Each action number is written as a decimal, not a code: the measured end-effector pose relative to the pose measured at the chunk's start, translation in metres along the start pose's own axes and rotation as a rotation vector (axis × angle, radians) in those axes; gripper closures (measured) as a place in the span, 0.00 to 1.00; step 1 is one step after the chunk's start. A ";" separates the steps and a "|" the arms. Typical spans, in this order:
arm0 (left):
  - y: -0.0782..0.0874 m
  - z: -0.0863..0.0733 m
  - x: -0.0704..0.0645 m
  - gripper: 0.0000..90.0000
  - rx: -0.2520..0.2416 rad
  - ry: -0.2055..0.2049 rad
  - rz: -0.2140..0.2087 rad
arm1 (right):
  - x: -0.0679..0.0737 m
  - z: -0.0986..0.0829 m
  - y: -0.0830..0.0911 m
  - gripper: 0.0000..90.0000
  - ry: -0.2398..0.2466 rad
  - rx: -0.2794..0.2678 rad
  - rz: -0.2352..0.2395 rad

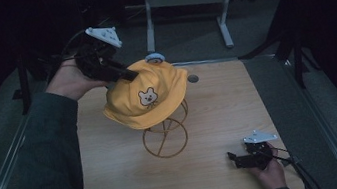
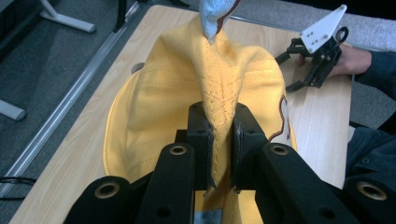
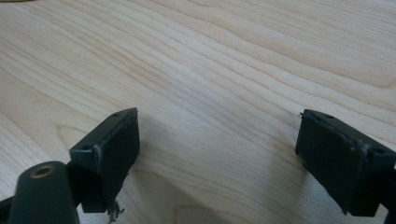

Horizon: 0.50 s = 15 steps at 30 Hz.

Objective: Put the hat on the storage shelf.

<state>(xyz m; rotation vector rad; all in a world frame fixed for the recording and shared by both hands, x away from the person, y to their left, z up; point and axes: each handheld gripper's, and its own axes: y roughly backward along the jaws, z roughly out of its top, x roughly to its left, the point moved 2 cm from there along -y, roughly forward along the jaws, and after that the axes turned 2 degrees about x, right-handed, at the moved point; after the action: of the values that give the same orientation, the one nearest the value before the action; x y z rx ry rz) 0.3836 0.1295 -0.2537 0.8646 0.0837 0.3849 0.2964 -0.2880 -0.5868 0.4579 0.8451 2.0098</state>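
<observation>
Yellow cap (image 1: 149, 95) with bear patch at frame centre atop gold wire stand (image 1: 165, 135), left gripper (image 2: 218, 140) clamped on its crown fabric, right gripper (image 1: 232, 157) lower right, jaws apart over wooden table (image 1: 218, 102).

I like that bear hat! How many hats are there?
1. The yellow hat sits on the wire stand mid-table, its back pinched by the left gripper. The right gripper rests open nearby.

wooden table (image 1: 220, 117) | grey metal frame legs (image 1: 183, 1) behind it (on grey floor (image 1: 267, 24))
</observation>
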 end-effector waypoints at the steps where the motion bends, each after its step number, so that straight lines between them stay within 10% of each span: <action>1: -0.001 0.000 0.000 0.89 -0.001 0.003 -0.001 | 0.000 0.000 0.000 0.15 0.000 0.000 -0.001; 15: -0.025 0.011 0.002 0.89 0.034 0.002 -0.009 | 0.000 0.000 0.000 0.15 0.001 0.001 0.000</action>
<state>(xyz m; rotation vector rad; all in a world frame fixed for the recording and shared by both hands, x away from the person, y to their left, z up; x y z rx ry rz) 0.3956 0.1073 -0.2651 0.8973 0.0960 0.3766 0.2958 -0.2880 -0.5867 0.4572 0.8467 2.0095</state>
